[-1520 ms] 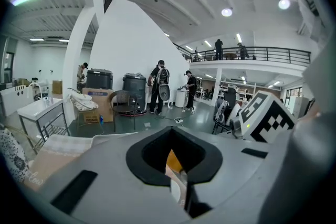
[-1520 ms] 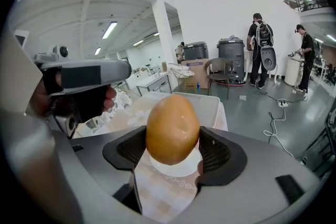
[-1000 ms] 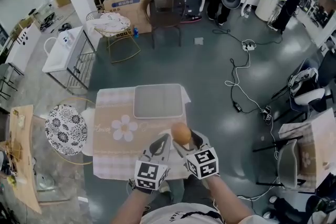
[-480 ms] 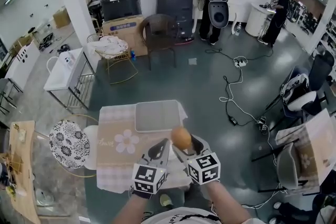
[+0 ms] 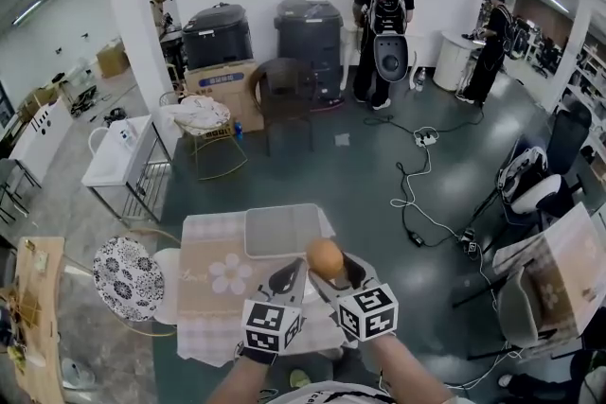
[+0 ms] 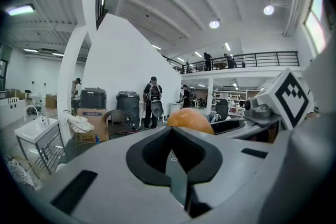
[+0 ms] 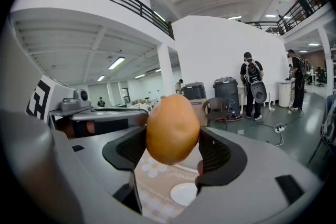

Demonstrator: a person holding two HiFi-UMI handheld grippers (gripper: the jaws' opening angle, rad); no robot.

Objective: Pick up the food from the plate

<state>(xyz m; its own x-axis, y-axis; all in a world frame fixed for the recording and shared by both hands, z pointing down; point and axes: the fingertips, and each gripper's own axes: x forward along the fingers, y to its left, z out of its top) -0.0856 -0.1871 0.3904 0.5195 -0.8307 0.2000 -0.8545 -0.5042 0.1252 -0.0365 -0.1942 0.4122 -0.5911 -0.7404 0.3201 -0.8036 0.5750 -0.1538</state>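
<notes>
Food: raised at centre frame above the desk, clear of the white plate. Rounded and smooth, probably light and firm, so grip across its widest part. Right tongs clamp its sides. Left tongs closed, empty.

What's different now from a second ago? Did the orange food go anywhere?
The right gripper has lifted the round orange food a bit higher above the table, which now looks smaller. Nothing was grabbed or dropped: it stays shut on the food, and the left gripper stays shut and empty beside it.
</notes>
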